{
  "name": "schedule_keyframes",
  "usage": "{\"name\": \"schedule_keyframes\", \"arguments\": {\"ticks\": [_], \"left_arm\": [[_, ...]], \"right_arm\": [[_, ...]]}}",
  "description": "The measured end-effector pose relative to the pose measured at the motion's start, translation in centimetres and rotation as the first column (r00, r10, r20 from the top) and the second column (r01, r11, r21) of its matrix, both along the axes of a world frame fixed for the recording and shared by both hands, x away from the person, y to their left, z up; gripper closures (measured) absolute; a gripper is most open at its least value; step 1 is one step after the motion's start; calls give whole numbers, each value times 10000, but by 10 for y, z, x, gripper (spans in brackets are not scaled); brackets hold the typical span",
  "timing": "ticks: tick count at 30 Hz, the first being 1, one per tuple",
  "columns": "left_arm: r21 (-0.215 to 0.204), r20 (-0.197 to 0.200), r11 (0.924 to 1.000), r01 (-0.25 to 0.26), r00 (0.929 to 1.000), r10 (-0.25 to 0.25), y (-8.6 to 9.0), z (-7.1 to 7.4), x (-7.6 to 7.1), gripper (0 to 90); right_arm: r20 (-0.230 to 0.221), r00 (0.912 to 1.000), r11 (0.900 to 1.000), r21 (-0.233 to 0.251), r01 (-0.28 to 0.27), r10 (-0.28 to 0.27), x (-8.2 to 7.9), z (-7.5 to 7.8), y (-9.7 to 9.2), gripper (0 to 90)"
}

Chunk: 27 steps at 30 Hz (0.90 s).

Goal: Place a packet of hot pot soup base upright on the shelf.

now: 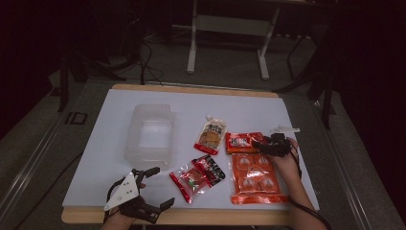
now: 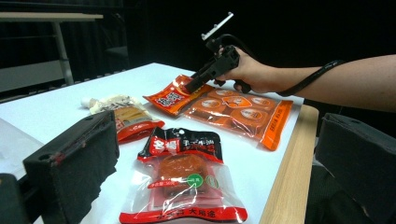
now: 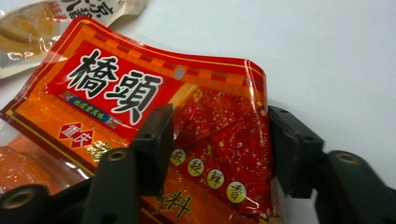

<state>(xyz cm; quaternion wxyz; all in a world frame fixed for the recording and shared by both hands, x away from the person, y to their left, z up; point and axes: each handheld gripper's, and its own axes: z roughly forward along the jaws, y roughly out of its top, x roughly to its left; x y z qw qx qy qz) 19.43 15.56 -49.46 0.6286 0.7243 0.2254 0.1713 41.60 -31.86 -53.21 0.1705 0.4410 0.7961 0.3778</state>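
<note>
White table (image 1: pixel 119 158): red sauce packet (image 3: pixel 140 102) between right gripper (image 3: pixel 217 140) fingers (image 3: pixel 152 144).

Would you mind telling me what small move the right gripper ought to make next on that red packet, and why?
Probably close the jaws the rest of the way. The right gripper already straddles the buckled end of the red packet, one jaw on top of it and the other at its edge, yet the pads do not seem to pinch it firmly. Lifting now might let it slip.
</note>
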Motion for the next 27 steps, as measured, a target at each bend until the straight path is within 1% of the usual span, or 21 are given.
{"name": "schedule_keyframes", "arguments": {"ticks": [1, 2, 3, 4, 5, 6, 7, 8, 9, 11, 13, 15, 16, 17, 18, 19, 20, 21, 22, 27], "left_arm": [[12, 1, 10000, 6, 10000, -6, 0, 0, 0, 0], [27, 3, 10000, 23, 10000, -23, 0, 0, 0, 0], [27, 3, 10000, 23, 10000, -23, 0, 0, 0, 0], [40, 6, 10000, 24, 10000, -24, 0, 0, 0, 0], [38, 10, 10000, 24, 10000, -24, 0, 0, 0, 0], [29, 5, 10000, 25, 10000, -25, -1, 0, 0, 0], [29, 5, 10000, 25, 10000, -25, -1, 0, 0, 0], [39, 0, 10000, 22, 10000, -22, -1, 0, 0, 0], [37, 2, 10000, 30, 10000, -30, -1, 0, 0, 0], [74, 17, 10000, 36, 10000, -37, -1, 0, 0, 0], [83, 8, 9999, 62, 10000, -62, -1, 0, 0, 0], [82, 9, 10000, 46, 10000, -46, -1, 0, 0, 0], [52, -4, 10000, 33, 10000, -33, -1, 0, 0, 0], [52, -4, 10000, 33, 10000, -33, -1, 0, 0, 0], [50, -8, 10000, 21, 10000, -21, -1, 0, 0, 0], [50, -8, 10000, 21, 10000, -21, -1, 0, 0, 0], [66, 3, 10000, 25, 10000, -25, -1, 0, 0, 0], [66, 3, 10000, 25, 10000, -25, -1, 0, 0, 0], [66, -4, 10000, 40, 10000, -40, -1, 0, 1, 0], [95, -9, 10000, 27, 10000, -27, -1, 0, 1, 0]], "right_arm": [[-22, 10000, 9999, -103, 17, -17, 0, 0, 1, 482], [-20, 10000, 9997, -259, 21, -22, -1, 0, 2, 554], [-20, 10000, 9997, -259, 21, -22, -1, 0, 2, 554], [-20, 10000, 9996, -288, 23, -24, -1, 0, 2, 591], [-27, 10000, 9994, -353, 38, -39, -1, 1, 2, 670], [-42, 10000, 9981, -616, 51, -54, -1, 1, 3, 713], [-42, 10000, 9981, -616, 51, -54, -1, 1, 3, 713], [-139, 9999, 9970, -774, -11, 1, -1, 3, 5, 789], [-139, 9999, 9970, -774, -11, 1, -1, 3, 5, 789], [-271, 9996, 9972, -746, -87, 67, -1, 4, 6, 840], [-387, 9992, 9977, -674, -105, 79, -1, 5, 6, 862], [-360, 9993, 9974, -720, -97, 71, -1, 8, 6, 874], [-296, 9996, 9974, -711, -71, 50, -3, 11, 6, 878], [-296, 9996, 9974, -711, -71, 50, -3, 11, 6, 878], [-200, 9998, 9976, -693, -30, 16, -5, 16, 6, 881], [-200, 9998, 9976, -693, -30, 16, -5, 16, 6, 881], [-94, 10000, 9977, -671, -29, 23, -7, 20, 6, 884], [-94, 10000, 9977, -671, -29, 23, -7, 20, 6, 884], [23, 10000, 9978, -655, -31, 32, -9, 24, 5, 886], [161, 9999, 9988, -494, 38, -30, -13, 32, 3, 887]]}}
